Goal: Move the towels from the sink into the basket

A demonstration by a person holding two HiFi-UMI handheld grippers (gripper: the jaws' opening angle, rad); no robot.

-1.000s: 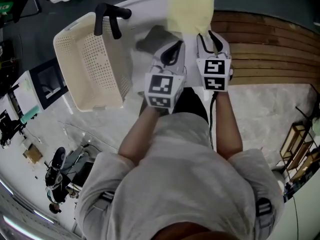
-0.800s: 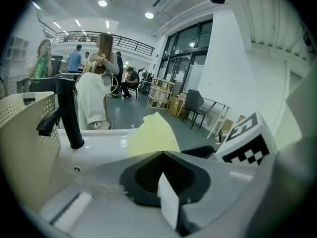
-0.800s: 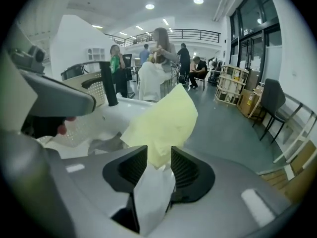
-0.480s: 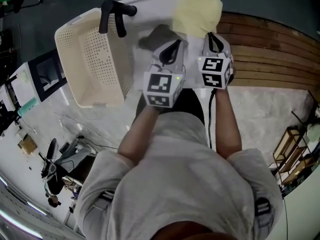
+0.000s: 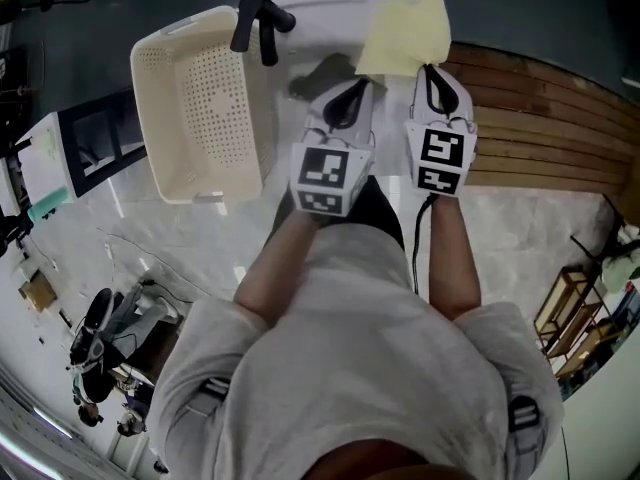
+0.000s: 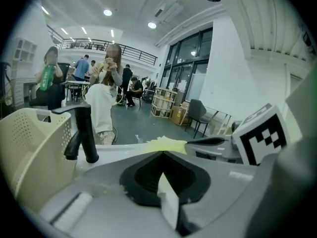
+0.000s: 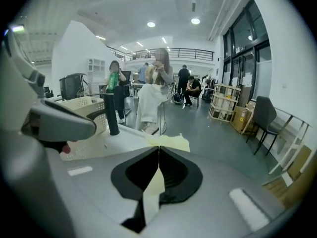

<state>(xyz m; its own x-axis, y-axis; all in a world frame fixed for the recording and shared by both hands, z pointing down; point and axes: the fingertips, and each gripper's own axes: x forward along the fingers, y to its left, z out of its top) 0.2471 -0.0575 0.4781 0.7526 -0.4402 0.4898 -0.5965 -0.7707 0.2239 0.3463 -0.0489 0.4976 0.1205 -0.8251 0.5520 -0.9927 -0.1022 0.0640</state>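
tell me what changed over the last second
The right tongs have just been closing and now pinch the yellow towel. The left tongs kept their grip on it. The grey towel stayed in the sink, and the basket stayed beside it.

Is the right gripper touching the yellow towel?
Touching. The right gripper view shows the right gripper, whose jaws have just been closing, pinching the towel between them.
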